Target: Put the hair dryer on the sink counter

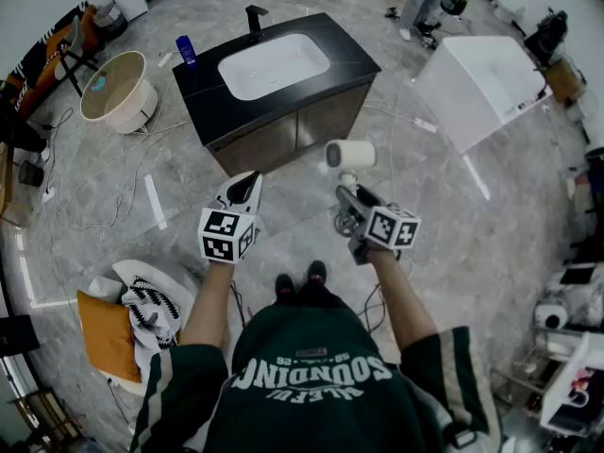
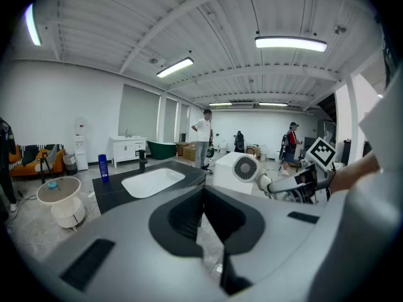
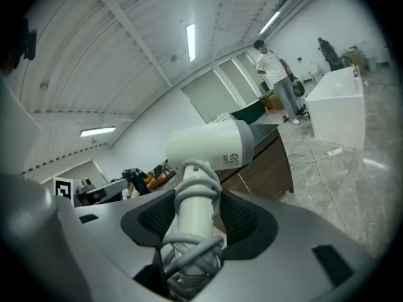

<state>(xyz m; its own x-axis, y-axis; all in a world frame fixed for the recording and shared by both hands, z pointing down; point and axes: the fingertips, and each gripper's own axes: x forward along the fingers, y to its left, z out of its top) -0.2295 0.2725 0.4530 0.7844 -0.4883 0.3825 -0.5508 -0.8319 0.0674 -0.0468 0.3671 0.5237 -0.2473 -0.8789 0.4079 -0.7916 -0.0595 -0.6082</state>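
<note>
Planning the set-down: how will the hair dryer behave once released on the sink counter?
The hair dryer looks top-heavy, a bulky barrel over the slim handle in the right claw, so upright it would probably tip. Laid down, its round barrel might roll. The cord coiled round the handle shouldn't flop.

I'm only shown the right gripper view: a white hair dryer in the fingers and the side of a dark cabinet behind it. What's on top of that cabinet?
Observer: In the head view, the sink counter has a black top with a white basin sunk into it.
Operator: Is anything else up there?
Observer: A blue bottle stands at its far left corner, and a black tap stands behind the basin.
Operator: And the other hand?
Observer: The left gripper holds nothing and hangs in the air, short of the counter.
</note>
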